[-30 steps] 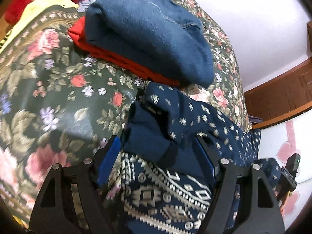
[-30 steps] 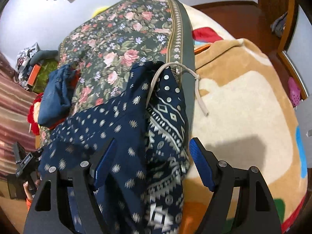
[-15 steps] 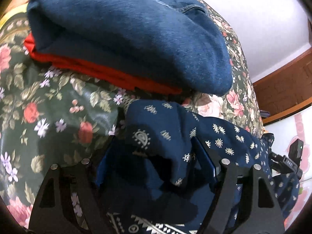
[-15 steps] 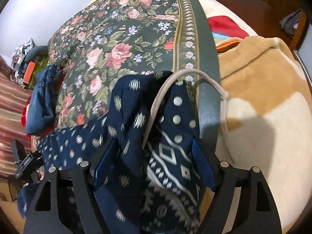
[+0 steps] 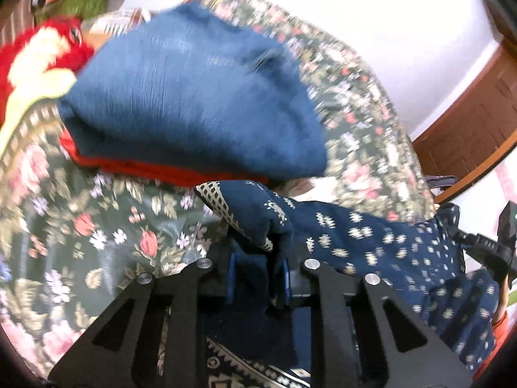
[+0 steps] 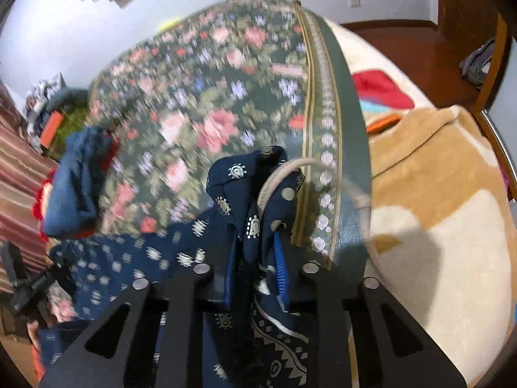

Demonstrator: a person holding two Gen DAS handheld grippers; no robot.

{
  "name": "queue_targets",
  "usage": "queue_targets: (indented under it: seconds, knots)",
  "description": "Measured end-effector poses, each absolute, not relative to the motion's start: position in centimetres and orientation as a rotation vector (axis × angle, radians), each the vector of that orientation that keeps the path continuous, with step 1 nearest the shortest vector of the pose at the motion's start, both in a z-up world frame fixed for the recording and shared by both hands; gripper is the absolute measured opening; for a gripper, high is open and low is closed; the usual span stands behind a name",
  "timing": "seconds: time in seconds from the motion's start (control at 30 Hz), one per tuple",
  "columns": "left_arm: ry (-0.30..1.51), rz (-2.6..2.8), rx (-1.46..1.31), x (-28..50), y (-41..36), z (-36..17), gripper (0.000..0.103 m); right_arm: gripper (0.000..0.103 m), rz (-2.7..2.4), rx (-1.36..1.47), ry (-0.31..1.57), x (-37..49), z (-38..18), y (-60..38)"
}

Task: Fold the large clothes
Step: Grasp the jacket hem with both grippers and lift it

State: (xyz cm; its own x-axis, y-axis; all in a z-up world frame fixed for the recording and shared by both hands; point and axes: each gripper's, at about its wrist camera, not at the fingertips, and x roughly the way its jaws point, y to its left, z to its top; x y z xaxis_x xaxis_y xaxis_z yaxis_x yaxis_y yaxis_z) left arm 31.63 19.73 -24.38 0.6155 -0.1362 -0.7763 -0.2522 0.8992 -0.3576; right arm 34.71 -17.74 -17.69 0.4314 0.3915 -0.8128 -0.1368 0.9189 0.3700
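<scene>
The navy patterned garment stretches lengthwise from the left gripper toward 3 o'clock. Both jaws, wide before, are closing, pinching it; right gripper too.

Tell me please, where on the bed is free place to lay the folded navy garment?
Free: the floral cover between the denim pile and its bordered edge, and the beige blanket beyond. Crowded: the corner with the denim pile on red cloth, beside the plush toy.
</scene>
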Motion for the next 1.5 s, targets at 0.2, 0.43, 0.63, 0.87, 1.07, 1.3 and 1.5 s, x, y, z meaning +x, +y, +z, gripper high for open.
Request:
queue_targets:
  seconds: [0.2, 0.43, 0.63, 0.87, 1.07, 1.3, 1.5]
  knots:
    - [0.768, 0.015, -0.428, 29.7, 19.0, -17.8, 0.015, 0.012, 0.388, 0.261, 0.963, 33.1, -12.8, -17.0]
    - [0.675, 0.006, -0.381, 31.1, 20.2, -11.5, 0.013, 0.012, 0.414, 0.279, 0.845, 34.0, -8.7, -14.8]
    - [0.659, 0.051, -0.330, 35.5, 21.7, -10.8, 0.013, 0.012, 0.393, 0.263, 0.798, 37.3, -8.3, -13.8]
    - [0.691, 0.192, -0.215, 41.9, 25.2, -14.0, 0.010, 0.008, 0.319, 0.182, 0.826, 42.7, -11.6, -11.8]
    - [0.817, 0.203, -0.186, 45.1, 26.7, -18.3, 0.010, 0.006, 0.241, 0.144, 0.866, 46.1, -14.2, -11.9]
    - [0.864, 0.194, -0.181, 43.8, 25.8, -20.0, 0.017, 0.006, 0.230, 0.129, 0.917, 44.7, -15.0, -13.1]
    - [0.826, 0.166, -0.152, 40.9, 24.1, -17.0, 0.039, 0.011, 0.269, 0.045, 0.917, 40.7, -12.5, -13.1]
